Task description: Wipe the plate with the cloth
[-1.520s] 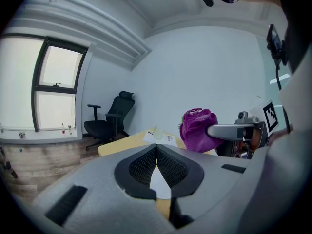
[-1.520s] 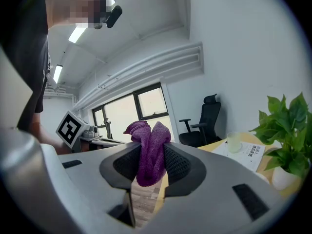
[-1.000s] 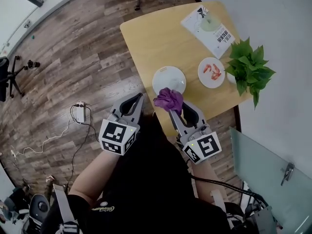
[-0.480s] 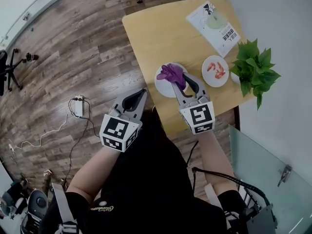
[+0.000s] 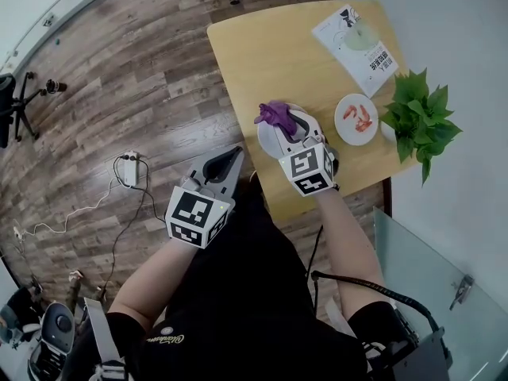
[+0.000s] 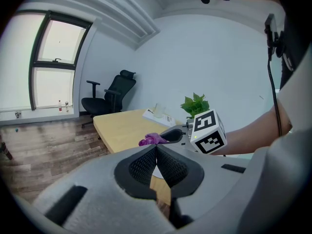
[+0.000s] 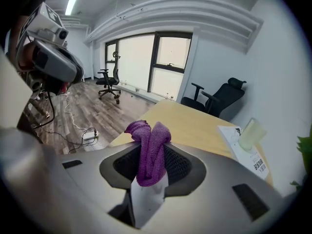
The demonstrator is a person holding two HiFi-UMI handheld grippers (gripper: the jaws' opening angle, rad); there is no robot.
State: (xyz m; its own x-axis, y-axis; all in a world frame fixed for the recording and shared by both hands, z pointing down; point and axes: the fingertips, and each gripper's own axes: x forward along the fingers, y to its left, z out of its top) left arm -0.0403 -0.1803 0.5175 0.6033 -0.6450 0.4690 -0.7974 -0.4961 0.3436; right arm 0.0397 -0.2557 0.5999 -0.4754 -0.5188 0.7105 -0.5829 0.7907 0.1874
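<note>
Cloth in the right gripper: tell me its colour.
Purple cloth, clearest in the right gripper view.

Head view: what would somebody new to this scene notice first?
The purple cloth stands out first, bunched and pinched in the right claw over the white plate at the near edge of the wooden table. Next comes the leafy green plant at the table's right edge. The left claw is shut on nothing, held off the table.
</note>
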